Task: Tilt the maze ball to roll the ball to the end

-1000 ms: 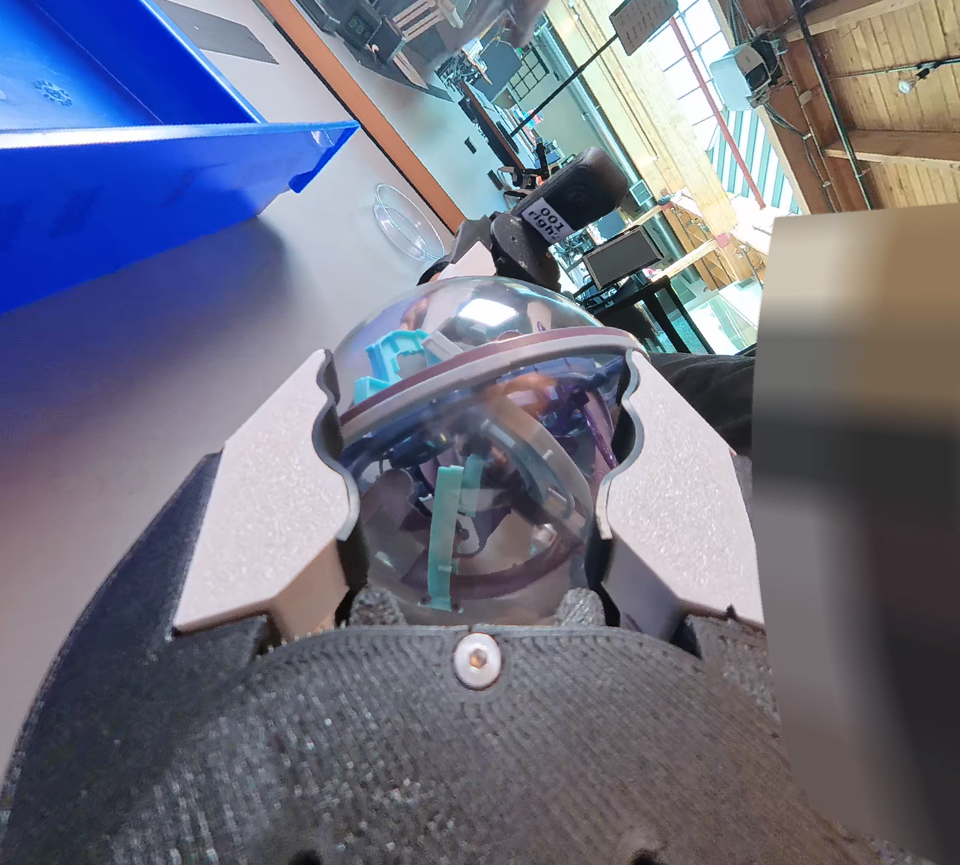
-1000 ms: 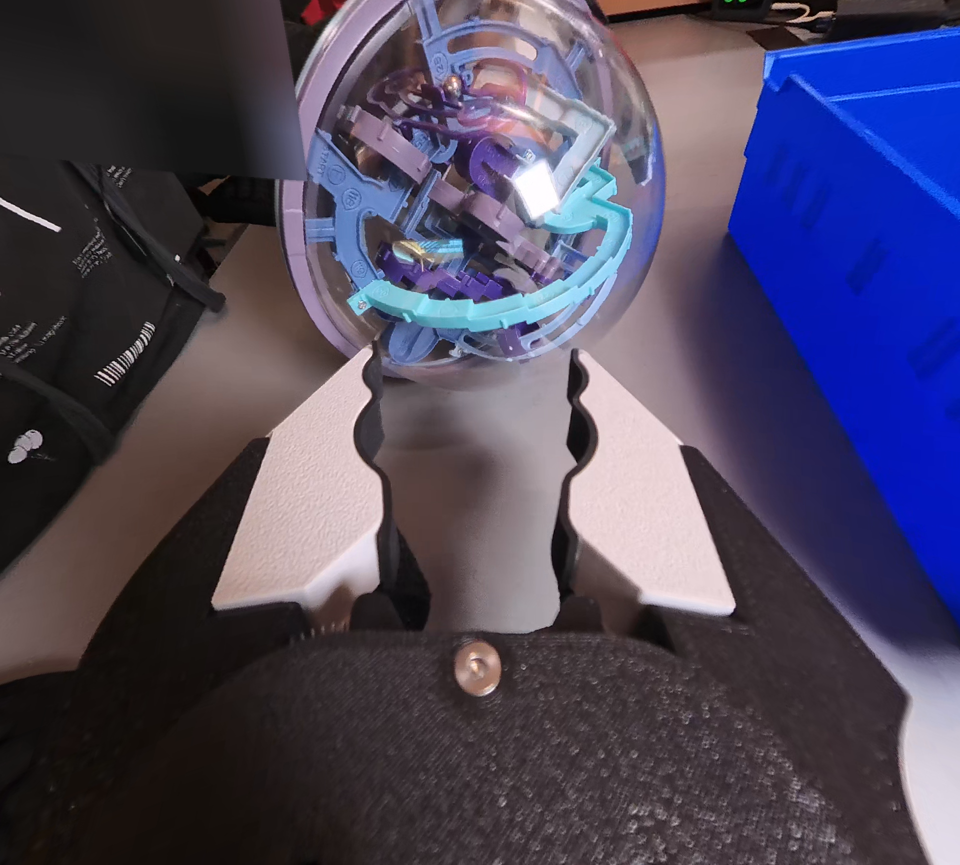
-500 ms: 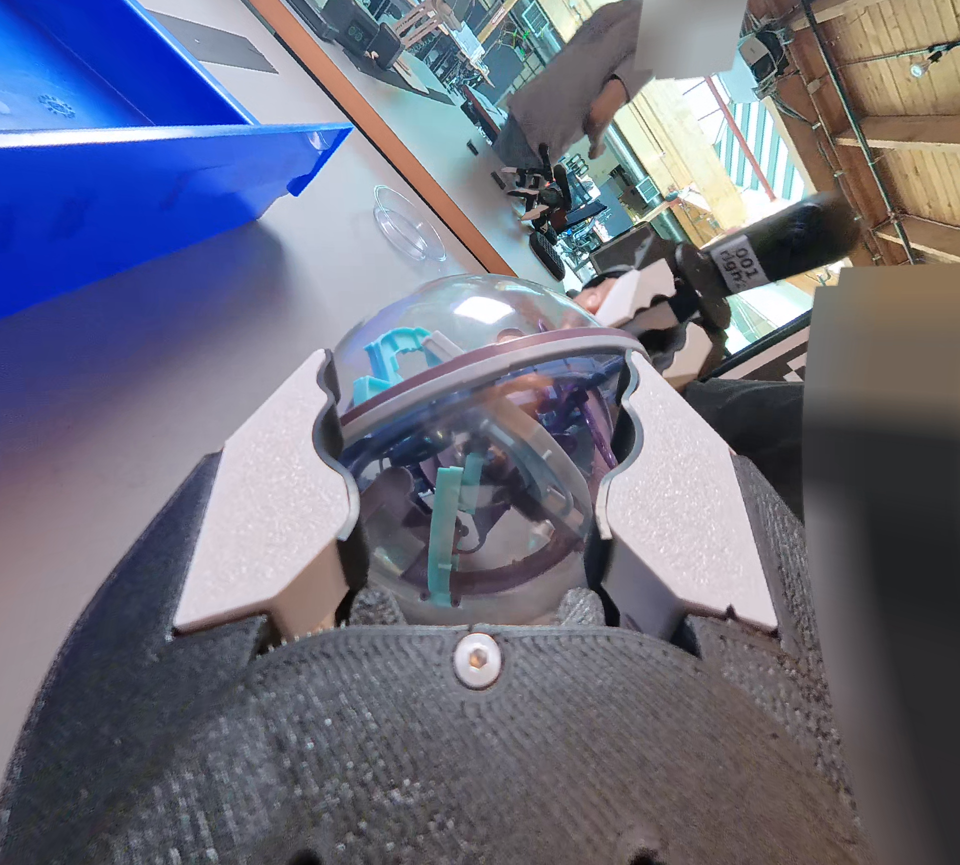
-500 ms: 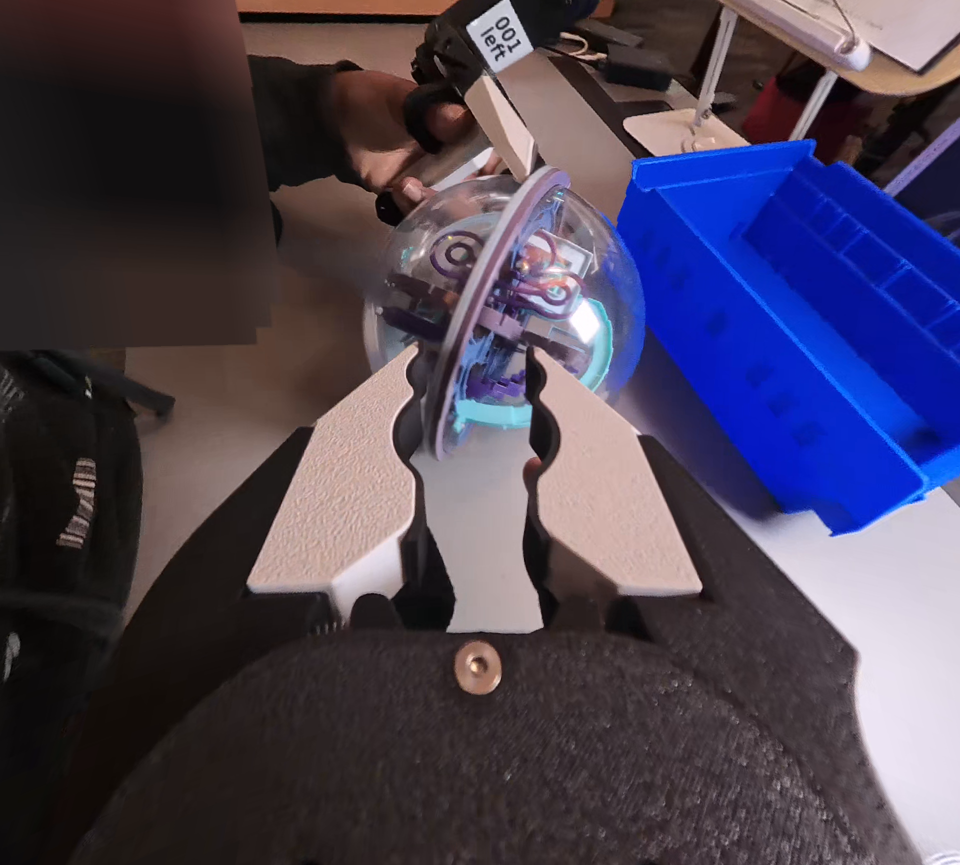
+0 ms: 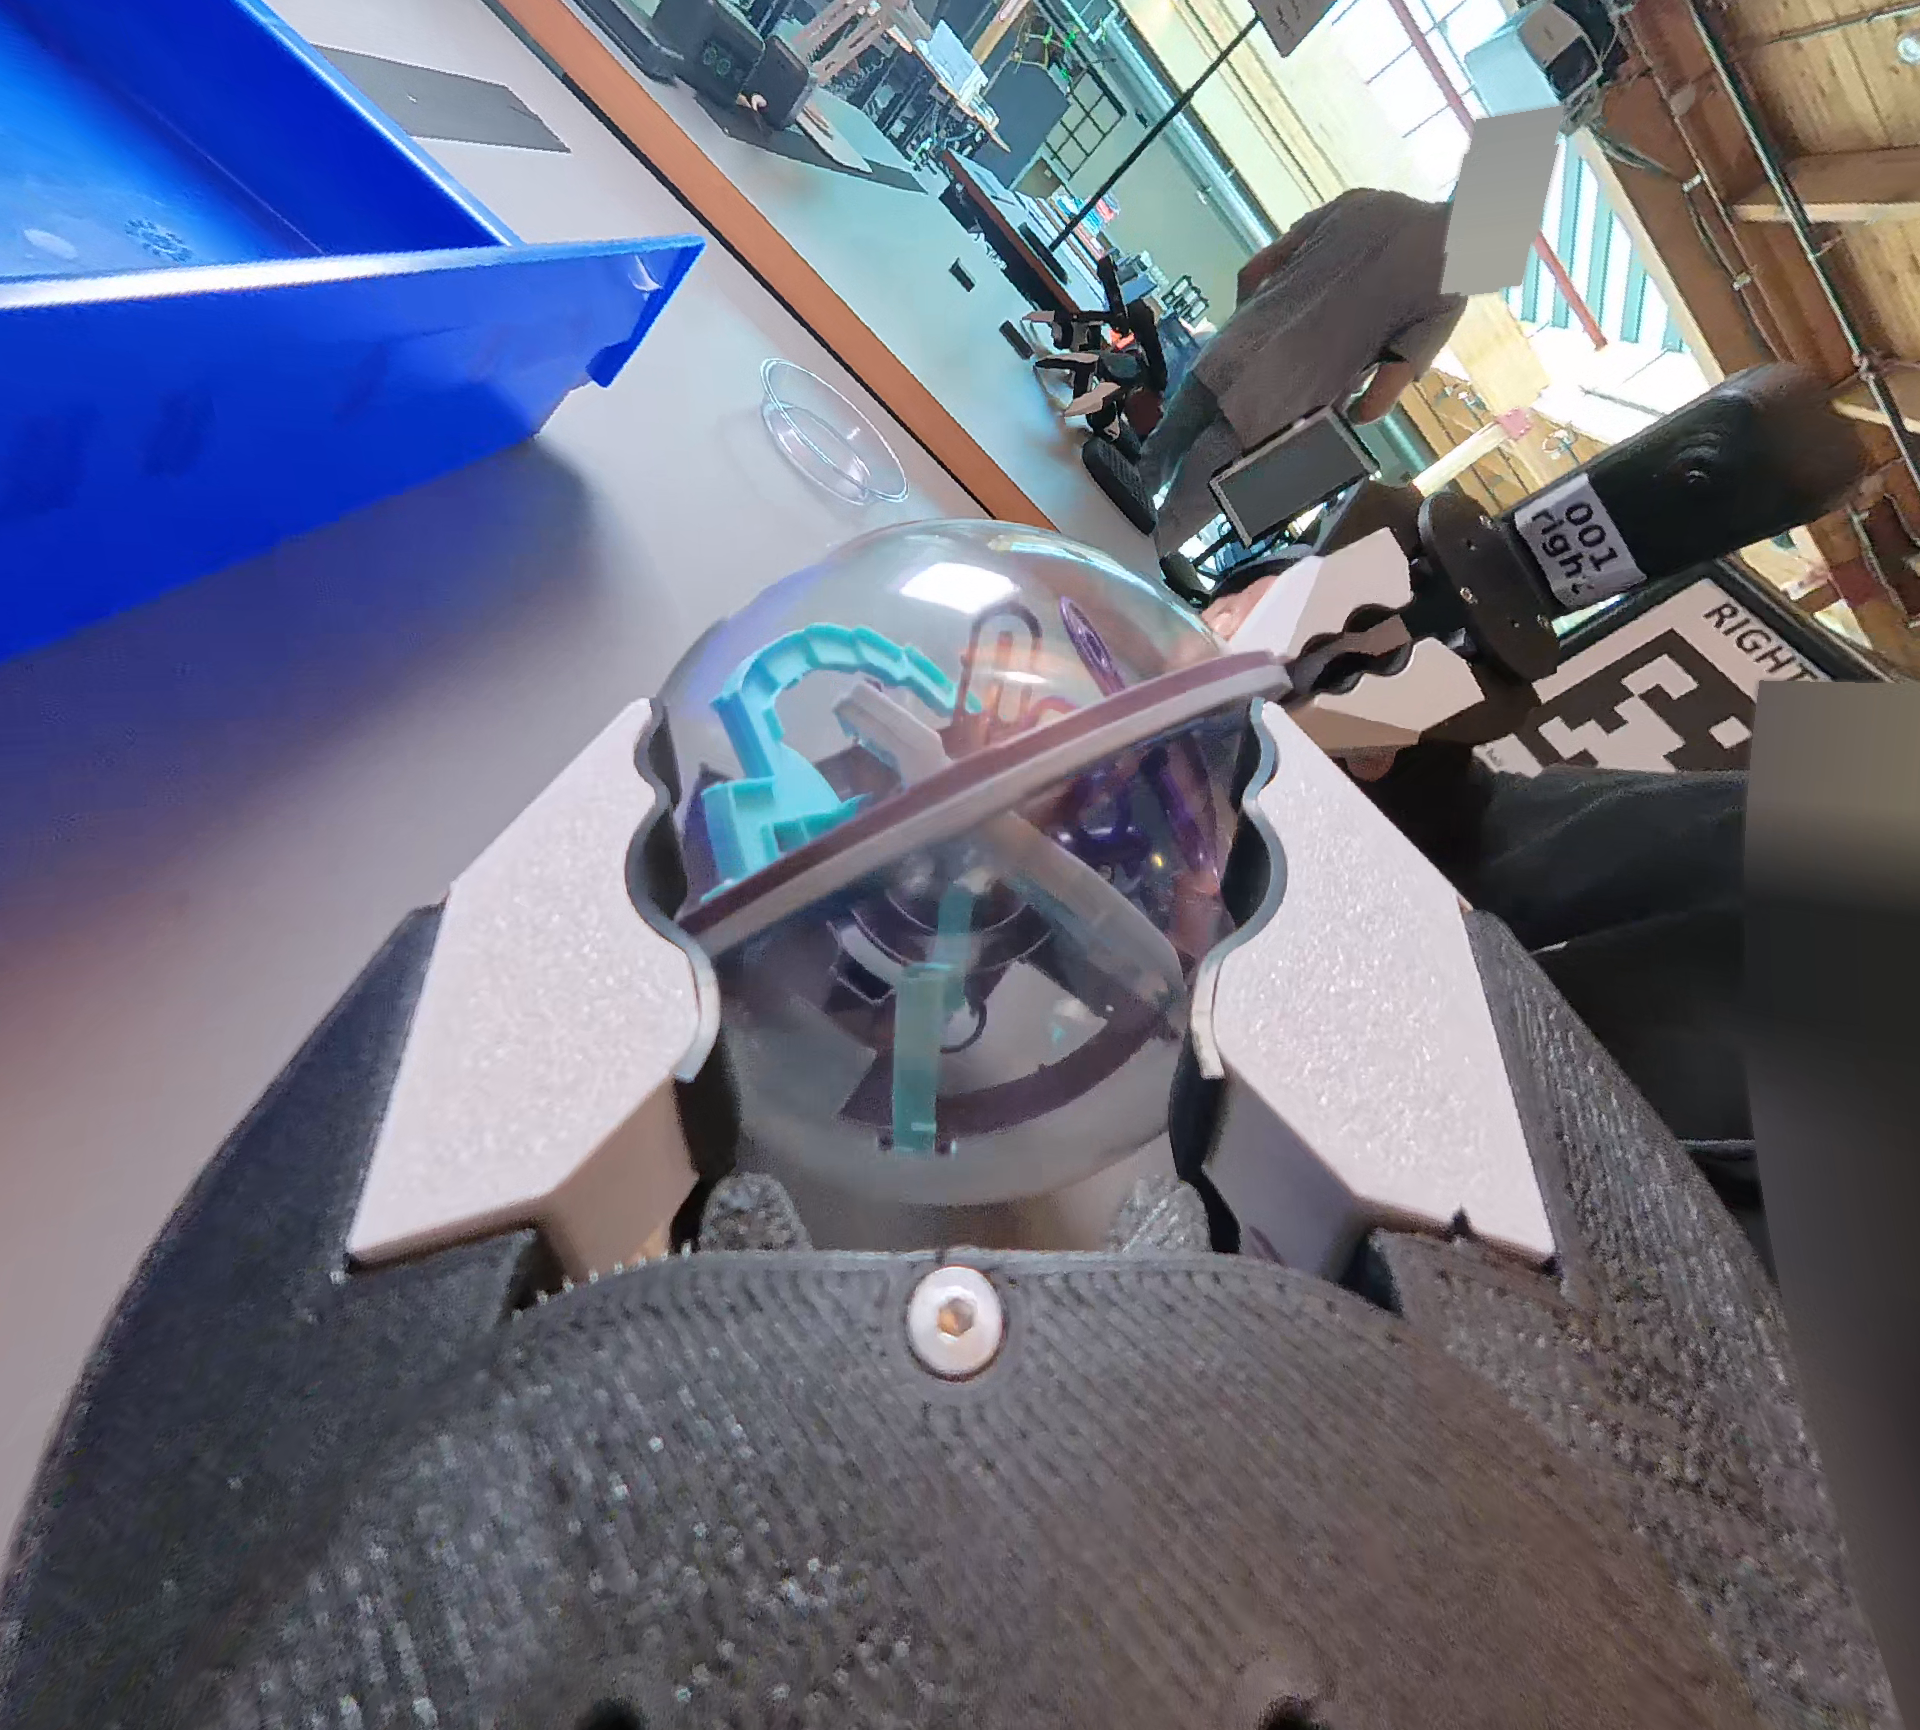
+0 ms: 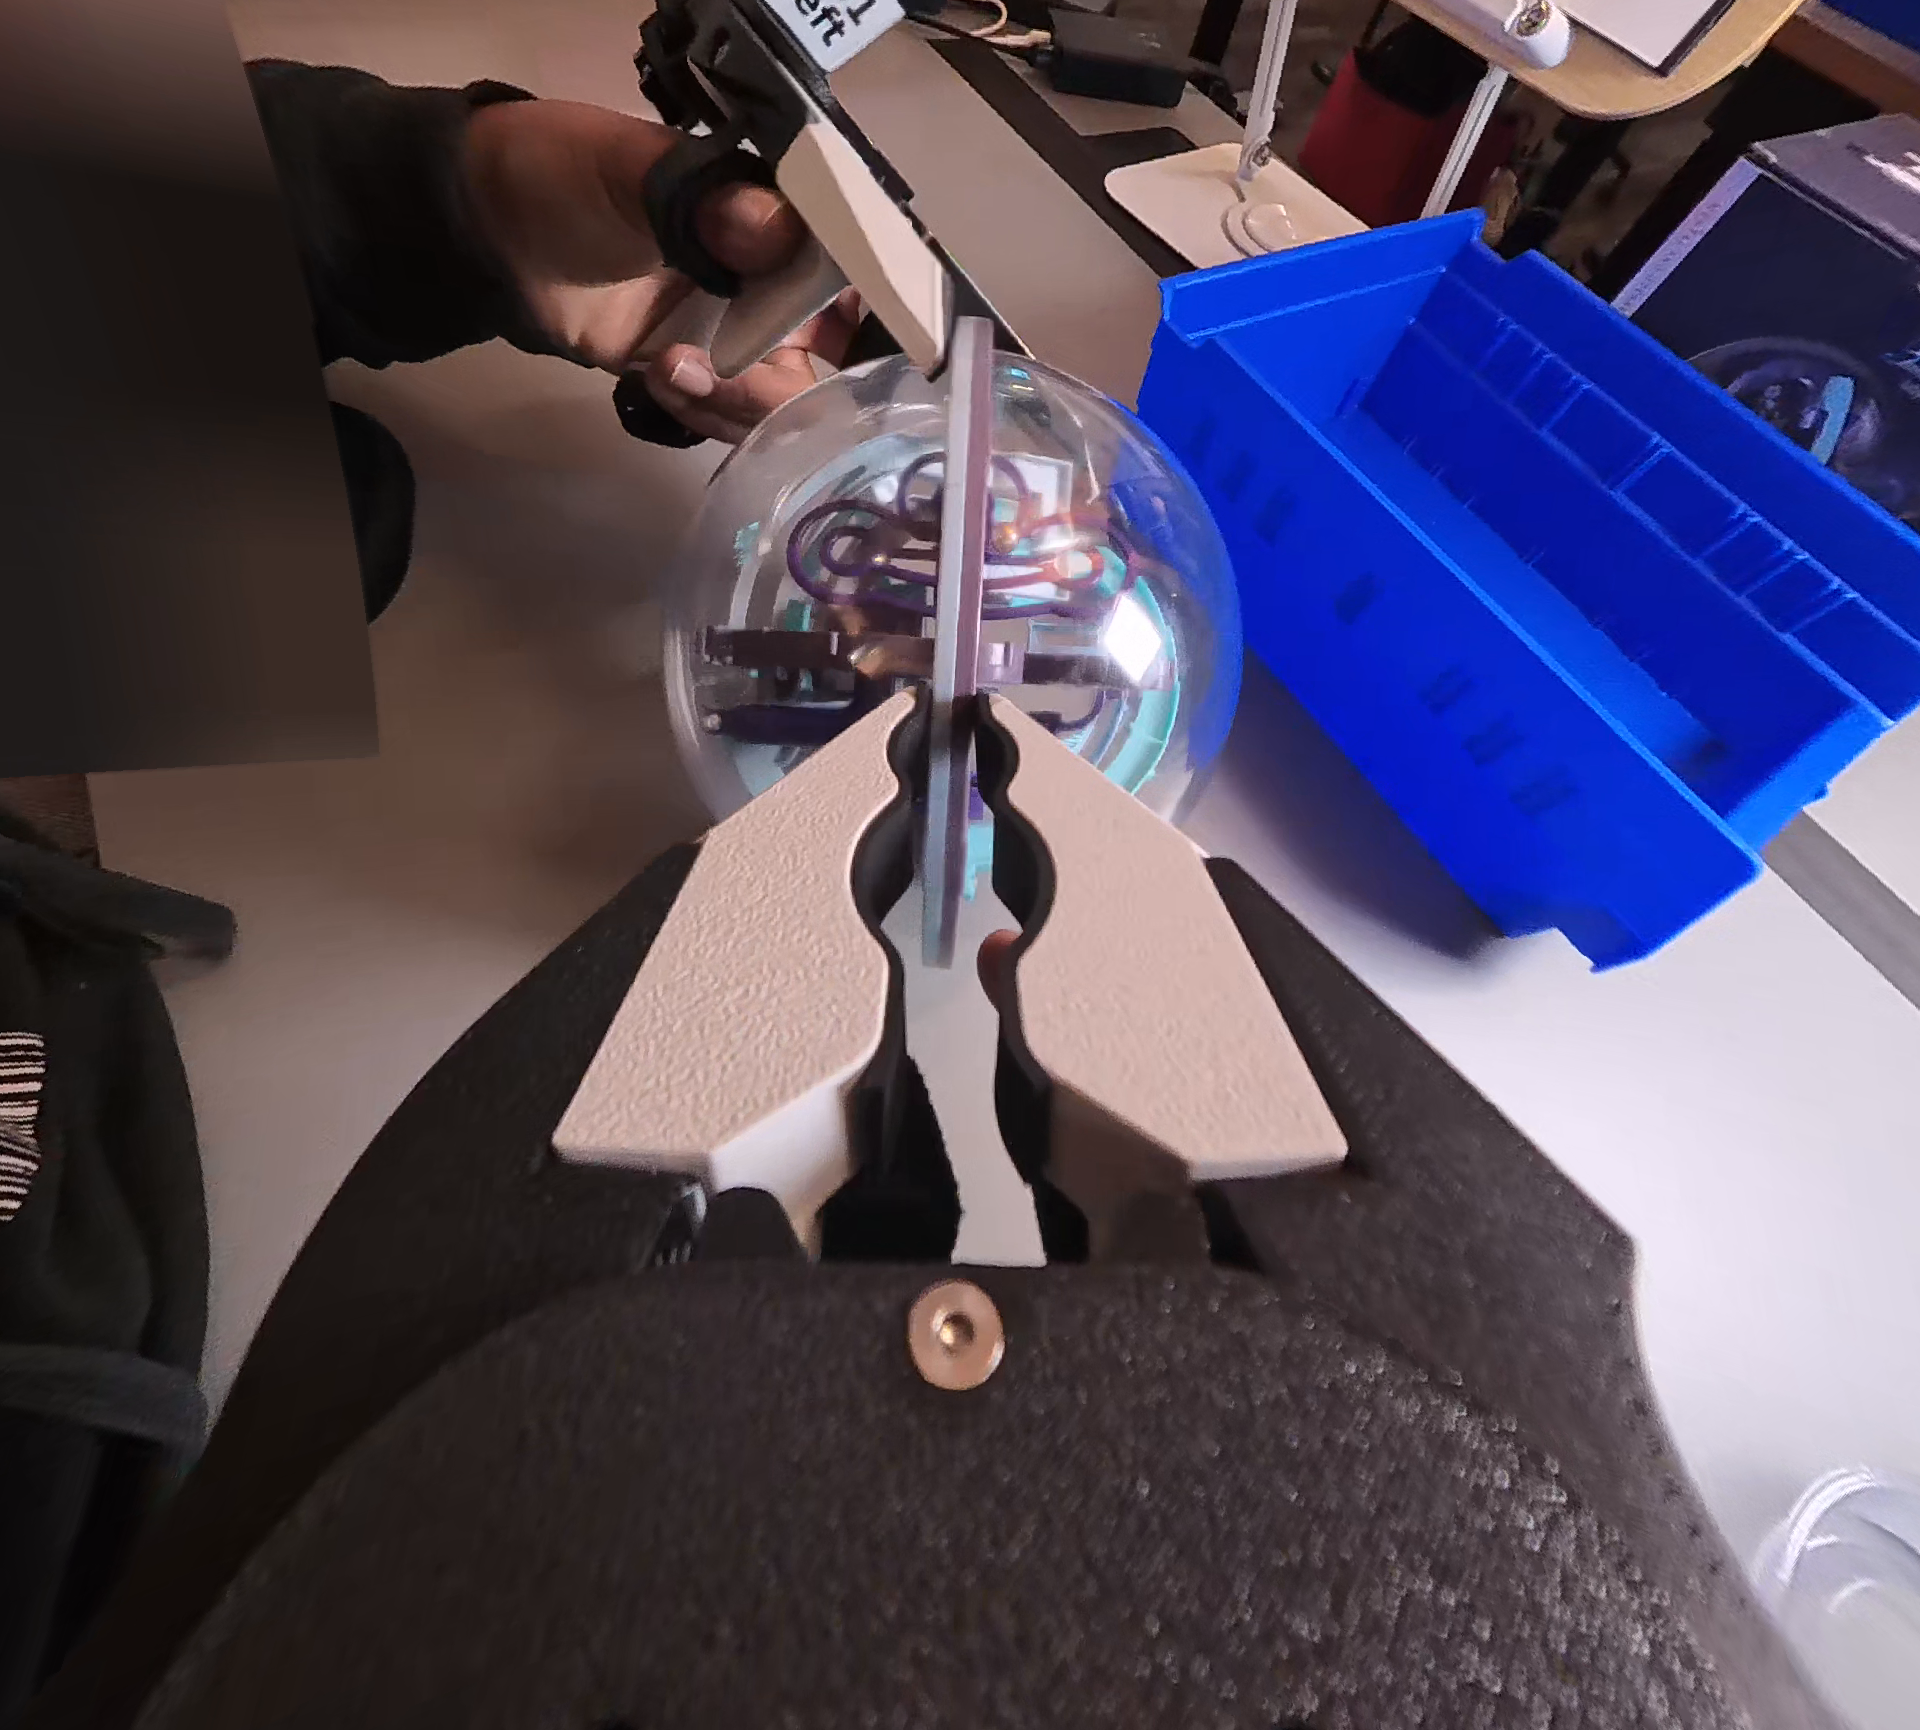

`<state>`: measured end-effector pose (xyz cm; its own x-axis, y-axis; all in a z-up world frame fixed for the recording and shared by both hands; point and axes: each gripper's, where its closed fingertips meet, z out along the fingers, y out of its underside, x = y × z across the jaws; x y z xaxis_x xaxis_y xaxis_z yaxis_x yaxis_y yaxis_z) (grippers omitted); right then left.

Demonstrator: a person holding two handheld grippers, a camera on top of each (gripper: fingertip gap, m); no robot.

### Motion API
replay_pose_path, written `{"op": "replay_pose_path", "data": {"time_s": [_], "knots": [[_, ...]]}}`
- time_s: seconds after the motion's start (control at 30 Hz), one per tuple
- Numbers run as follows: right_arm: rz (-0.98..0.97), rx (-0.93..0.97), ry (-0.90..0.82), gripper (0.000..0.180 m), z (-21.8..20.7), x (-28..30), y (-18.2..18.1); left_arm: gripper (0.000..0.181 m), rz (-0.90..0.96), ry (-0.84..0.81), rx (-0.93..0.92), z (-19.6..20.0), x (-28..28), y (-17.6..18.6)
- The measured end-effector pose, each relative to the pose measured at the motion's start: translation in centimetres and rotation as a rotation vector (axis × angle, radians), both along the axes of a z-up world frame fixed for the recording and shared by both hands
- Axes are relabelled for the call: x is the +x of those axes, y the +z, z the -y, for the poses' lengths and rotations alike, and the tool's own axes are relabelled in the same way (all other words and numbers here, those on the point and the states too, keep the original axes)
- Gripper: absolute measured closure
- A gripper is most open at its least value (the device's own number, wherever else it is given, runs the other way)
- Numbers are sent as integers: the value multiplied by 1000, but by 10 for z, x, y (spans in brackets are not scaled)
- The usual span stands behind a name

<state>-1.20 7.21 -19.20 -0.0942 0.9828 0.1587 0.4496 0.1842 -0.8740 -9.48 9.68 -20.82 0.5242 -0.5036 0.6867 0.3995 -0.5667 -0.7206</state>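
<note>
Pale grey surface (image 6: 540, 558) is carrying the clear plastic maze ball (image 6: 966, 600) beside a blue plastic bin (image 6: 1558, 558); left gripper (image 5: 951, 839) is gripping its sphere, while right gripper (image 6: 948, 735), moments ago open, is now pinching its purple rim, readying two-handed tilting

Your left gripper (image 5: 951, 807) and right gripper (image 6: 948, 724) each have pale grey wedge fingers with wavy dark inner edges, on a textured charcoal body with one silver screw at centre. Each black handle bears a white label, and your sleeve (image 6: 384, 215), upper left in the right wrist view, is black.
</note>
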Motion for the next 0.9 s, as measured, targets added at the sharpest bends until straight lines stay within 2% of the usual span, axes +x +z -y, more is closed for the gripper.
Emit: {"op": "replay_pose_path", "data": {"time_s": [0.2, 0.37, 0.47, 0.67, 0.9], "knots": [[4, -20, -32, 174, -1, -4, 0, 77, -48, -48, 66, 11, -8, 3], [-3, -19, -52, 174, -3, -6, 0, 78, -68, 12, 264, 15, -44, 26], [-6, -11, -47, 174, -1, -8, 0, 79, -161, 75, 353, 16, -65, 19], [-7, -1, -35, 174, 1, -9, -1, 82, -133, 140, 335, 13, -90, 6], [-16, 4, -25, 174, 3, -8, -2, 83, -165, 133, 343, 13, -84, 2]]}}
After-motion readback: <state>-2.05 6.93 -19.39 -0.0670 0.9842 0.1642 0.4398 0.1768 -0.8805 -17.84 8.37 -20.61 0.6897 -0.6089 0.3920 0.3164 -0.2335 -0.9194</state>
